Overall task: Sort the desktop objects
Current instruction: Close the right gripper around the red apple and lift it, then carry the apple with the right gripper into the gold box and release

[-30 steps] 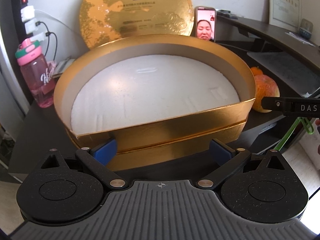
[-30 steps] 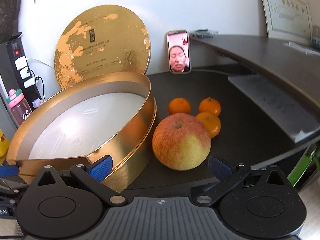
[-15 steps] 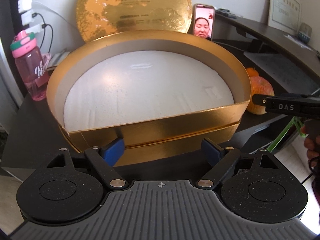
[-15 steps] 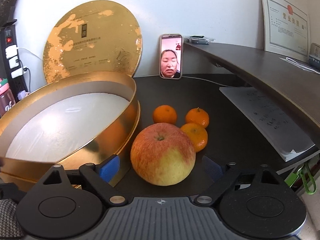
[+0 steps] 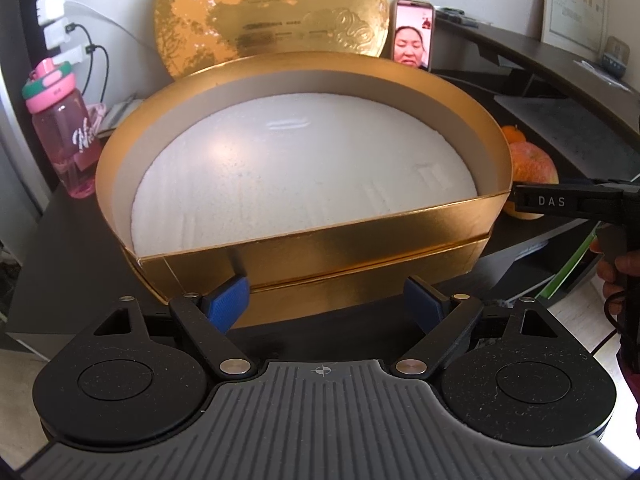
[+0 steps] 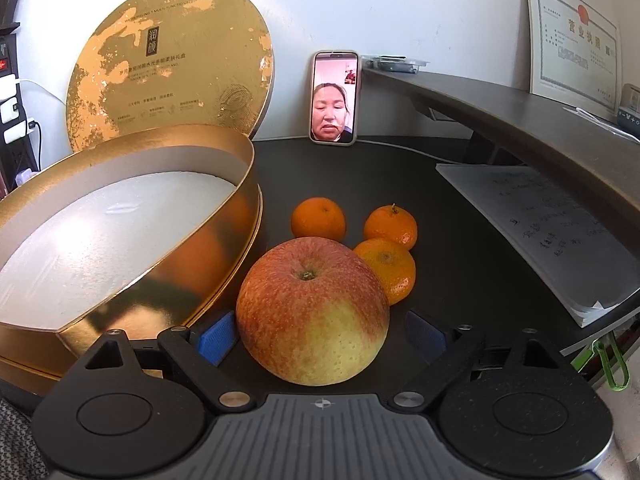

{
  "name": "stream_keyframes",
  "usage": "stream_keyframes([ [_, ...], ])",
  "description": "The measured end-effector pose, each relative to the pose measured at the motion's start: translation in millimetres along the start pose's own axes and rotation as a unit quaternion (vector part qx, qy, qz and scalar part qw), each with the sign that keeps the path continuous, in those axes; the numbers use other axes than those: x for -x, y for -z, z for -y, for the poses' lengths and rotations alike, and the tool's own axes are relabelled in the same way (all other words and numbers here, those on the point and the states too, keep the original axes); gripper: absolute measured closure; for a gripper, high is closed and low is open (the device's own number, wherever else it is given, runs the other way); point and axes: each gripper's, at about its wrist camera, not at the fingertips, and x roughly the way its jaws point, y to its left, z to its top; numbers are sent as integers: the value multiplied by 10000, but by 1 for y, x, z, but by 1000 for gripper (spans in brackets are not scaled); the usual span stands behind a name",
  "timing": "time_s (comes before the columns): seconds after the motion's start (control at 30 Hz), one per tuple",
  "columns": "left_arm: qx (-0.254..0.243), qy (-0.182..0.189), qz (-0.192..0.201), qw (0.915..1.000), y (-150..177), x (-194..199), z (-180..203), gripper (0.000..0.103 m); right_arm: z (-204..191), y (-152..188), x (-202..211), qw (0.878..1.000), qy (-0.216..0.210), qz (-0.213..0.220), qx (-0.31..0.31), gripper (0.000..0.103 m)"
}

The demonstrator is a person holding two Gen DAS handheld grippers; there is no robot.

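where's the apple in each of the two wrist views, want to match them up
Left wrist: the apple sits at the far right, partly hidden behind the gold box and above the right gripper's black finger.
Right wrist: the apple fills the lower centre, between the open fingers of the right gripper, not gripped.
Shared landmark: the phone propped against the back wall.

White wall (image 6: pixel 400 8) behind, dark desk (image 6: pixel 440 208) with raised dark shelf (image 6: pixel 520 116) on right, framed certificate (image 6: pixel 576 36) leaning there.
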Motion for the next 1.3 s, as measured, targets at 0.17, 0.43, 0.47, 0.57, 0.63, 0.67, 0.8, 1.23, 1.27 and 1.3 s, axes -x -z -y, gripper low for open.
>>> stream_keyframes([
  [0.17,-26,-5,-15,10000,1,-1,0,14,-1,0,-7,9999,-28,-81,-73,19],
  [0.43,-52,-39,-55,10000,1,-1,-4,14,-3,2,-3,9999,-20,-120,-121,19],
  [0.47,-66,-43,-60,10000,2,-1,-5,14,-3,3,-1,9998,-19,-139,-135,19],
  [0.57,-119,-37,-65,9999,5,2,-7,14,-1,4,4,9995,-14,-202,-232,19],
  [0.63,-162,-14,-55,9999,7,4,-8,14,2,4,9,9990,-11,-250,-383,20],
  [0.67,-175,-2,-33,9998,8,6,-10,14,5,4,13,9984,-6,-253,-499,20],
  [0.8,-169,27,83,9998,13,16,-21,14,13,-8,38,9969,50,19,-780,20],
  [1.23,578,-302,1075,9921,-1,56,-85,13,-109,-94,60,9905,-980,846,473,19],
  [1.27,633,-321,1068,9917,0,55,-90,13,-122,-95,51,9901,-1081,709,545,19],
  [1.3,687,-341,1060,9914,1,54,-94,13,-134,-96,41,9894,-1181,573,617,19],
])
